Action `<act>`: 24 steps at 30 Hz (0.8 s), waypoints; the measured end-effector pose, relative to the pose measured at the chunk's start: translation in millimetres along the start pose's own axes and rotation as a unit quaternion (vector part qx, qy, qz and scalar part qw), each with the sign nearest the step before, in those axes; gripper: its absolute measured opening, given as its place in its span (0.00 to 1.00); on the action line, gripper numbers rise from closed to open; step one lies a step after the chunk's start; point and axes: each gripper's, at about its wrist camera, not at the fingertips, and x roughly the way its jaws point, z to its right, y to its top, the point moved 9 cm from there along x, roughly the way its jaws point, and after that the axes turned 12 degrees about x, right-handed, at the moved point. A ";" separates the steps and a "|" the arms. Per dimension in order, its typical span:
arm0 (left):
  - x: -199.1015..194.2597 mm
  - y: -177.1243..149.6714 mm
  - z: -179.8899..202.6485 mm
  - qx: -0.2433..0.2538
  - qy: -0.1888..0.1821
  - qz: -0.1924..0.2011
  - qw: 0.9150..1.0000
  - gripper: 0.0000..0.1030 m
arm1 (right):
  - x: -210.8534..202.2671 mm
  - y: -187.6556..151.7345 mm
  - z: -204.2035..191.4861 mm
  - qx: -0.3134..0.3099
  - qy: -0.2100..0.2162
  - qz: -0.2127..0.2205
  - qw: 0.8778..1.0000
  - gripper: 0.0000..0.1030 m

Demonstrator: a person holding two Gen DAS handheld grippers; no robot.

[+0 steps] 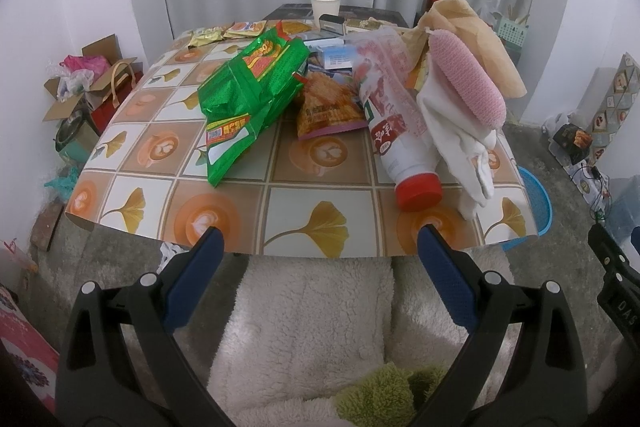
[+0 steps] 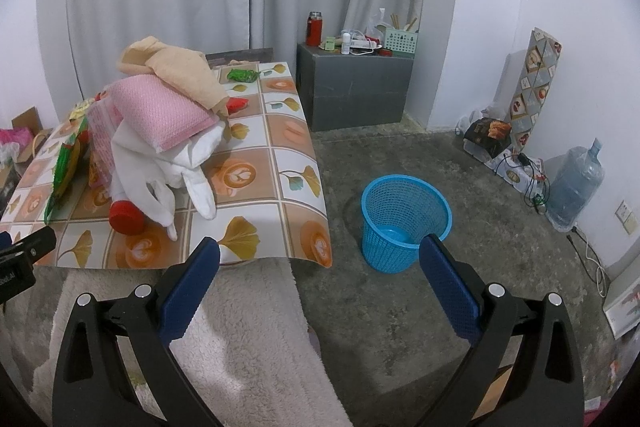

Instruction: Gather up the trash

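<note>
**Both grippers empty, trash heaped on the table, bin waiting on the floor**

Your left gripper (image 1: 320, 239) hangs at the near edge of the table (image 1: 224, 195), jaws spread wide with nothing between them. Your right gripper (image 2: 320, 247) is likewise spread and empty, aimed between the table corner and the blue mesh basket (image 2: 404, 223), which stands on the floor to the right of the table and looks empty.

The trash sits mid-table in a loose heap. The green foil snack bag (image 1: 248, 95) is nearest your left side; judge it light, crinkly and slippery, so pinch a flat folded edge or the lower end that points toward you rather than its puffed middle. The orange snack packet (image 1: 328, 107) lies just beside it, partly tucked under its neighbours, and should handle the same way. The bottle with the red cap (image 1: 404, 155) lies on its side, cap toward you; it is stiff and may roll, so take it across the body just above the cap. A paper cup (image 1: 326, 5) stands at the far end, light and easily crushed.

The pink sponge-like pad (image 1: 468, 79) and the white cloth (image 1: 452, 139) drape over the bottle; they are soft and may drag along when you lift it.

The table wears a glossy patterned cover, likely slick. The floor is bare concrete, with grey curtains behind and clutter along the walls.
</note>
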 end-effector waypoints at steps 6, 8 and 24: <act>2.0 -2.4 -2.9 -0.004 -0.001 0.000 1.000 0.90 | -0.1 4.2 -7.6 0.004 0.007 0.002 1.000 0.94; 3.9 -3.4 -5.1 -0.009 -0.005 0.000 1.000 0.90 | 0.5 6.4 -11.7 0.004 0.014 0.005 1.000 0.94; -2.8 73.5 -7.3 -0.003 -0.128 0.138 0.982 0.90 | 30.3 81.1 -49.5 -0.002 0.146 0.060 0.987 0.94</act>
